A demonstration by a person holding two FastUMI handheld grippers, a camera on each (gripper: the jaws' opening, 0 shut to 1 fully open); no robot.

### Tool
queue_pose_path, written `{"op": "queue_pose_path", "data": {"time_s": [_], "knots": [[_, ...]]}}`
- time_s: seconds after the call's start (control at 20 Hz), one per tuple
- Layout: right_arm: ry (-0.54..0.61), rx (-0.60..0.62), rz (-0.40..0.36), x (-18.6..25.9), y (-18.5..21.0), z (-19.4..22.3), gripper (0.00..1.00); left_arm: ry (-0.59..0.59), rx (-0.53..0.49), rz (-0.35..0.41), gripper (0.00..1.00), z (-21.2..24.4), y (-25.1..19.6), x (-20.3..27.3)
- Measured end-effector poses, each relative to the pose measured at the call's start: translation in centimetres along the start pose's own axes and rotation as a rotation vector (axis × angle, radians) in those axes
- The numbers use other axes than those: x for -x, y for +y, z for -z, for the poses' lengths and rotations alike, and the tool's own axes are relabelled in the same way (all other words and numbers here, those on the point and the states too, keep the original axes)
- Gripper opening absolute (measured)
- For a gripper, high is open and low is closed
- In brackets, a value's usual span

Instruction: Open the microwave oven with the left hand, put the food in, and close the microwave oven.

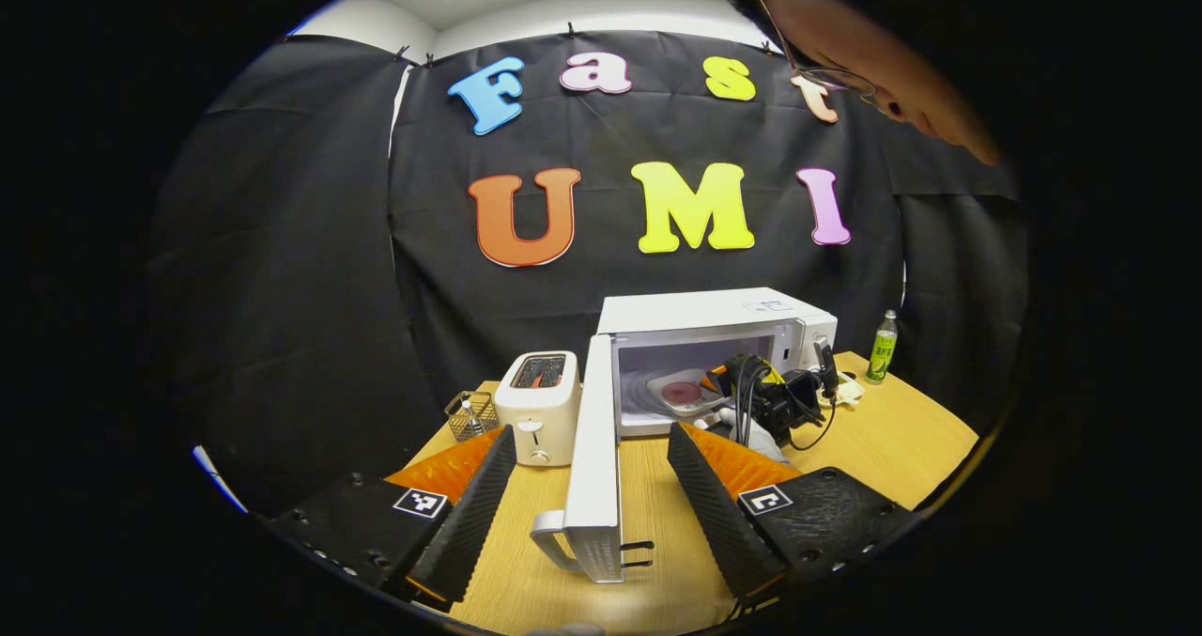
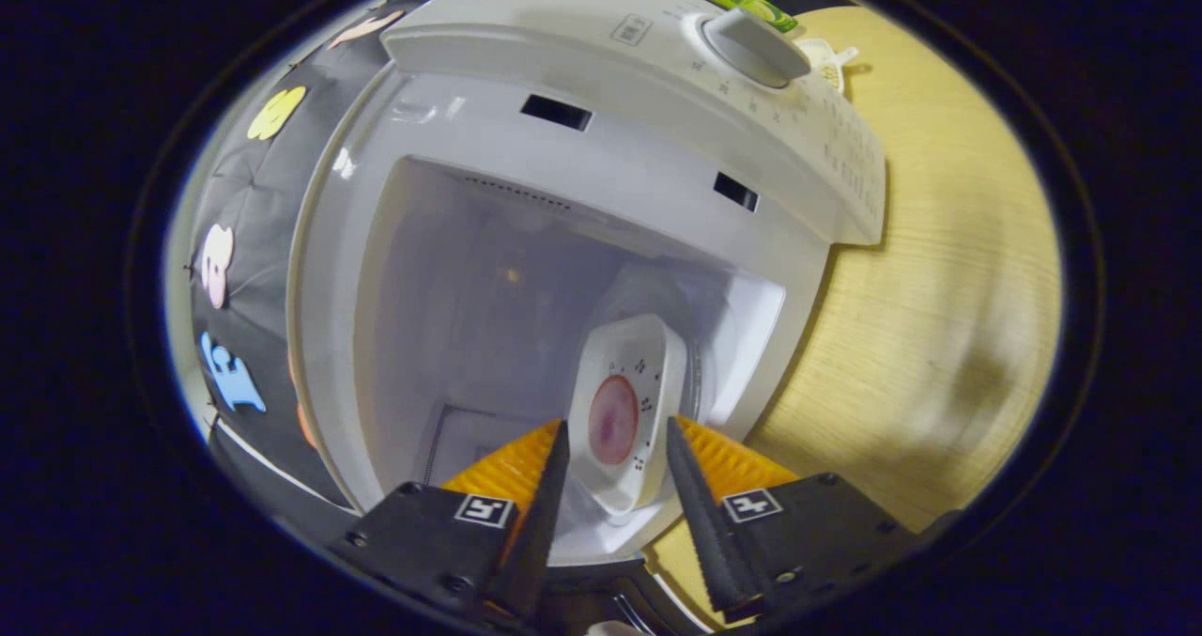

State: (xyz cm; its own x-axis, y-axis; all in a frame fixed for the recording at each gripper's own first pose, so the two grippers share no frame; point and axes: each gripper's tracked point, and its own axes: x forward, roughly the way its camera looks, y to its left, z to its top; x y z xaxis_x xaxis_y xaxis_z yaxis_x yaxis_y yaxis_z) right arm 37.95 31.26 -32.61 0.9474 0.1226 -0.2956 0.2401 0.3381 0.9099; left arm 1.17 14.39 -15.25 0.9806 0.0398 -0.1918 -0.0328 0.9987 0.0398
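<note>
A: How do the left gripper's [image 1: 587, 495] jaws stand?

B: Spread wide, gripping nothing. The free edge of the microwave door [image 1: 596, 472] stands between them, swung fully open, its handle [image 1: 554, 537] toward the left finger. Whether either finger touches the door, I cannot tell.

A: And the right gripper [image 2: 610, 486]?

B: Its jaws are parted too. In the right gripper view the near end of the white dish [image 2: 624, 411] lies in the gap between the fingers, apart from both as far as I can see, so nothing is clamped.

A: Where is the food?

B: The reddish round piece [image 2: 612, 420] sits in the middle of that dish, and the dish rests on the floor of the microwave [image 2: 601, 194] cavity, just inside the opening.

A: Farther out?

B: In the left gripper view the right gripper [image 1: 775, 401] reaches into the oven's mouth. A toaster [image 1: 537, 406] stands left of the door on the worktop [image 1: 901, 448], a wire basket [image 1: 470, 415] beside it, and a green bottle [image 1: 883, 347] right of the oven.
</note>
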Motion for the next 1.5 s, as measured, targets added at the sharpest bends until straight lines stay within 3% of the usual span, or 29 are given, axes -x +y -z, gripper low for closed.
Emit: {"op": "queue_pose_path", "data": {"time_s": [0.1,0.15,0.2,0.25,0.3,0.45,0.5,0.6,0.65,0.95,1.1,1.15,1.2,1.5], "knots": [[0.005,0.083,0.018,1.5,0.1,-0.2,0.72,-0.010,0.000,0.003,0.96,-0.6,0.1,0.2],[0.004,0.113,0.024,2.3,0.2,-0.5,0.88,-0.014,-0.001,0.005,0.96,-1.0,0.2,0.2],[0.019,0.144,0.026,3.0,0.2,-0.4,0.92,-0.022,-0.005,0.009,0.96,-1.5,0.0,0.3],[0.033,0.183,0.031,4.0,0.1,-0.6,0.80,-0.027,-0.011,0.013,0.97,-1.9,-0.2,0.4],[0.035,0.210,0.038,4.8,0.1,-1.1,0.95,-0.030,-0.015,0.017,0.96,-2.3,-0.3,0.1],[0.048,0.309,0.047,8.1,0.6,-3.1,0.97,-0.043,-0.013,0.039,0.97,-3.2,-1.0,0.5],[0.043,0.331,0.049,9.4,0.9,-4.1,0.87,-0.036,-0.010,0.053,0.97,-3.4,-1.4,0.5],[0.027,0.400,0.048,12.2,1.6,-6.7,0.86,-0.044,0.007,0.070,0.97,-4.1,-1.9,0.8],[0.024,0.442,0.046,13.4,1.8,-7.9,0.99,-0.056,0.016,0.078,0.97,-4.6,-2.2,1.0],[0.001,0.727,0.053,22.2,2.8,-14.8,0.99,-0.089,-0.006,0.122,0.96,-6.1,-4.5,0.8],[-0.073,0.855,0.042,27.4,4.6,-18.5,1.00,-0.085,0.008,0.125,0.96,-6.0,-5.0,0.3],[-0.098,0.884,0.037,29.0,5.1,-19.5,0.89,-0.086,0.012,0.121,0.97,-6.0,-5.0,0.1],[-0.113,0.919,0.037,30.6,5.3,-20.4,1.00,-0.087,0.013,0.117,0.96,-6.2,-4.9,-0.1],[-0.206,1.080,0.098,37.2,4.4,-26.3,1.00,-0.108,0.005,0.061,0.96,-6.9,-3.6,-0.8]]}}
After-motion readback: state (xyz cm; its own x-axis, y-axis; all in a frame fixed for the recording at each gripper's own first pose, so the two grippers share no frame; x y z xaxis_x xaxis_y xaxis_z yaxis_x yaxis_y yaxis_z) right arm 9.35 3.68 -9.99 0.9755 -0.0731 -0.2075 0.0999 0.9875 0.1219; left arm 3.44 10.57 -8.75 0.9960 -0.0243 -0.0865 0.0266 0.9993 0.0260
